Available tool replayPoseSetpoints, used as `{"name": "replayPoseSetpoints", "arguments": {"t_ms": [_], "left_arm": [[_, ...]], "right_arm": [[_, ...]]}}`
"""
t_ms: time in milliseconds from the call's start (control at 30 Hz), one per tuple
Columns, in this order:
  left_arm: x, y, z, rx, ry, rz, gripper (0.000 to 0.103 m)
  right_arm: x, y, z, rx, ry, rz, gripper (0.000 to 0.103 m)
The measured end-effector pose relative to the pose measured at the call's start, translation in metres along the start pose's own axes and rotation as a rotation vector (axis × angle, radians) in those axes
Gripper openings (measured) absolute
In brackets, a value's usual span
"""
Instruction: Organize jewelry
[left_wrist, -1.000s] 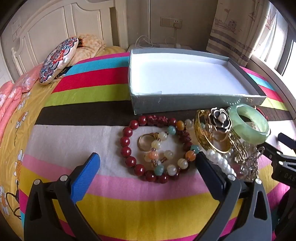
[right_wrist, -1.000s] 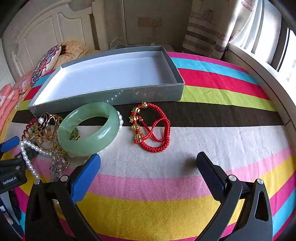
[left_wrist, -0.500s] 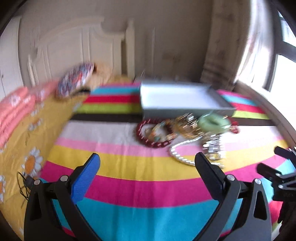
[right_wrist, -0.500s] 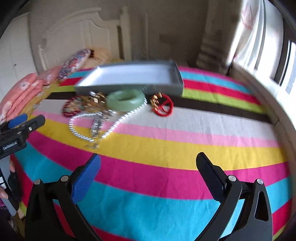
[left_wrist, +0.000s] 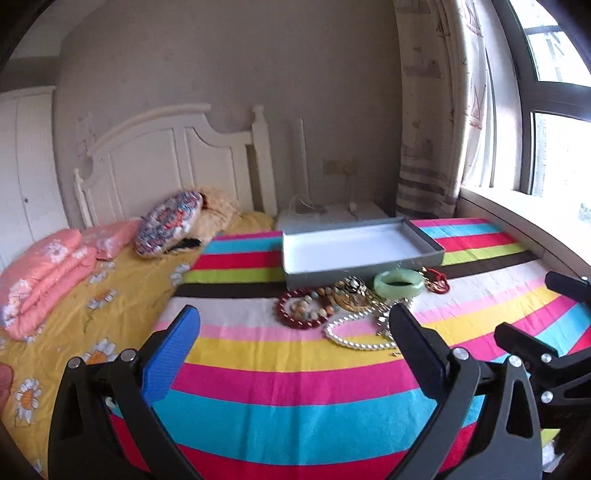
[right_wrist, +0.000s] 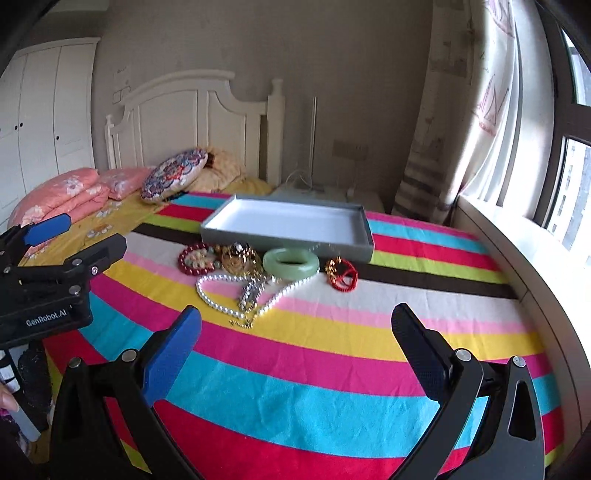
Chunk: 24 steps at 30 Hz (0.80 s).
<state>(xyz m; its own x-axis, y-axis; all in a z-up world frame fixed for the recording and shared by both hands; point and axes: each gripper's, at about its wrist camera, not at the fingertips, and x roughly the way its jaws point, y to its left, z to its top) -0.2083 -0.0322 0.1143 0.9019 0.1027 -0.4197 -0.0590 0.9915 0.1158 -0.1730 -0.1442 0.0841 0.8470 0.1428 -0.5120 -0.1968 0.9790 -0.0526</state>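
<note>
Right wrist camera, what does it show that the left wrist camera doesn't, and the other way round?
Only the right wrist view shows the white wardrobe doors, the left hand-held gripper from the side with its printed label, and the pearl necklace's whole loop. Only the left wrist view shows the right hand-held gripper from the side; there its own finger covers part of the pearl necklace. Both share the empty grey tray, green bangle, red cord bracelet, dark red bead bracelet and striped blanket.
</note>
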Motion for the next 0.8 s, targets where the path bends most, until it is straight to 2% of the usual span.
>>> {"name": "replayPoseSetpoints", "arguments": {"t_ms": [133,300,800], "left_arm": [[-0.008,-0.001,0.001,0.018,-0.027,0.027,0.101],[-0.016,0.000,0.001,0.002,-0.051,0.011,0.101],[-0.018,0.001,-0.002,-0.023,-0.053,-0.018,0.101]], "right_arm": [[0.000,0.000,0.000,0.009,-0.004,0.004,0.099],[-0.001,0.001,-0.001,0.011,-0.014,-0.001,0.099],[-0.002,0.003,-0.004,0.013,-0.019,0.006,0.099]]}}
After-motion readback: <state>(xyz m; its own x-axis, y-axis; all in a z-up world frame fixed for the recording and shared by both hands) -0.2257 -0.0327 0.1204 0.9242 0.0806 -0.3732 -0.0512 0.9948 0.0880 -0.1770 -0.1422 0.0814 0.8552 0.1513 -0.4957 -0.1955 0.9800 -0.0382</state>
